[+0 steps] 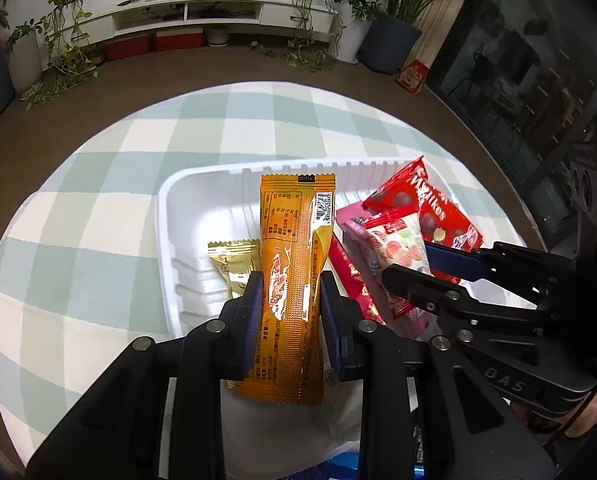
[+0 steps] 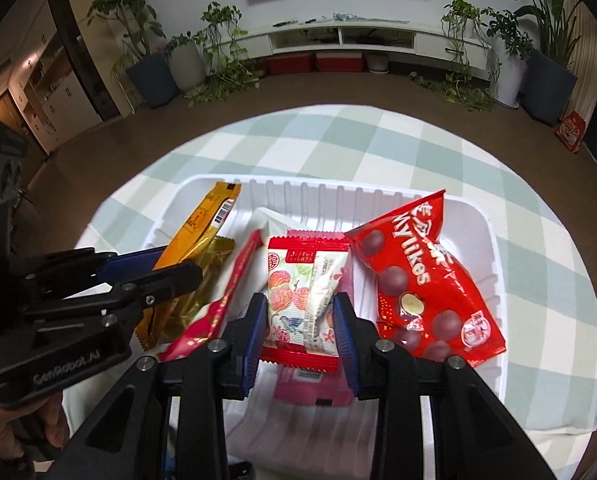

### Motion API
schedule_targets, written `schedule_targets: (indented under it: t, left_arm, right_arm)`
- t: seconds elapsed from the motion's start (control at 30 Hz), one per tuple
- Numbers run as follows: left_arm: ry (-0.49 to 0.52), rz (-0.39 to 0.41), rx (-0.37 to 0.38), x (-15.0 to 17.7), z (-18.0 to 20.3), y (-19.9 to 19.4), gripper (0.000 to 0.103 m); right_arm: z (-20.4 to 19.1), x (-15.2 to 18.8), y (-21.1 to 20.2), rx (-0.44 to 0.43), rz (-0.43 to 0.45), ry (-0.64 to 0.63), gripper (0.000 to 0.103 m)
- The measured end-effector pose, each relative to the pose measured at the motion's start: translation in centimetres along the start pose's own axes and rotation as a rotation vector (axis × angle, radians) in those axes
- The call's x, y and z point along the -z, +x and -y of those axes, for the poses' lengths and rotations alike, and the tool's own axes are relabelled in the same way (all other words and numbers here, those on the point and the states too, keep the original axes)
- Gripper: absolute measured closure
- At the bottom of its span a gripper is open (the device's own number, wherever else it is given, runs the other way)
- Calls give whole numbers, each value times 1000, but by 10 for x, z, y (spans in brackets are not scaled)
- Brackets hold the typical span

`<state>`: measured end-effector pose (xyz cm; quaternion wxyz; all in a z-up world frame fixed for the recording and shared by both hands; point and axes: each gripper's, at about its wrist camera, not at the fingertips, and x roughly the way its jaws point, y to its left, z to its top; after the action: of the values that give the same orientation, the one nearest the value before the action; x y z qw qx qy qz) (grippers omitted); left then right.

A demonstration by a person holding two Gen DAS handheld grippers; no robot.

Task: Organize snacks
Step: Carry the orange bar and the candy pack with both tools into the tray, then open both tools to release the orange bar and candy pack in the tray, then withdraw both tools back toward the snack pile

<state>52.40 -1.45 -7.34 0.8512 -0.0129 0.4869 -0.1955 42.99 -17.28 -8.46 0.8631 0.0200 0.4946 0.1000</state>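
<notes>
A white ribbed tray (image 1: 166, 216) (image 2: 482, 240) sits on the checked tablecloth. My left gripper (image 1: 291, 300) is shut on a long orange snack packet (image 1: 294, 264) and holds it over the tray's left part; it shows in the right wrist view (image 2: 202, 224). My right gripper (image 2: 300, 320) is shut on a white and red strawberry packet (image 2: 306, 296), also seen in the left wrist view (image 1: 398, 248). In the tray lie a red Mylikes bag (image 2: 422, 280) (image 1: 430, 208), a gold packet (image 1: 234, 264), a long red stick packet (image 2: 226, 296) and a pink packet (image 2: 310, 388).
The round table with a green and white checked cloth (image 1: 98, 208) stands in a living room. A white TV cabinet (image 2: 338, 40), potted plants (image 2: 154, 68) and red boxes (image 2: 314, 62) line the far wall. The two grippers are close side by side over the tray.
</notes>
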Motion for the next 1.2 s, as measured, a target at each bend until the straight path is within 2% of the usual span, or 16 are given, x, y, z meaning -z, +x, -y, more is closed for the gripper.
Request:
schedule_targets:
  t: [0.17, 0.57, 0.67, 0.83, 0.9, 0.97, 1.0, 1.03, 1.1, 1.17, 1.2]
  left_arm:
    - [5, -13, -7, 4, 2, 9, 76]
    - [18, -7, -22, 7, 5, 1, 73]
    - [14, -1, -35, 8, 4, -3, 62]
    - [-10, 20, -26, 7, -2, -12, 34]
    - [-10, 27, -20, 9, -1, -19, 29]
    - [-2, 40, -9, 12, 1, -32, 28]
    - [5, 52, -5, 14, 2, -40, 22]
    - [17, 72, -3, 17, 4, -51, 11]
    - [45, 120, -5, 25, 7, -72, 1]
    - [78, 163, 8, 39, 12, -96, 1]
    - [105, 190, 13, 49, 15, -110, 1]
  right_arm:
    - [-1, 1, 8, 22, -7, -18, 66]
    - [-5, 1, 6, 40, 1, -40, 65]
    - [-4, 2, 5, 49, -3, -38, 63]
    - [2, 3, -4, 50, 9, -20, 55]
    - [3, 4, -11, 44, 16, -15, 52]
    - [6, 7, -26, 24, 38, -6, 42]
    - [7, 9, -35, 11, 51, 1, 40]
    - [10, 12, -45, -6, 70, 9, 35]
    - [18, 24, -71, -57, 122, 34, 28]
    - [28, 42, -97, -115, 168, 72, 16]
    - [32, 50, -106, -130, 184, 87, 14]
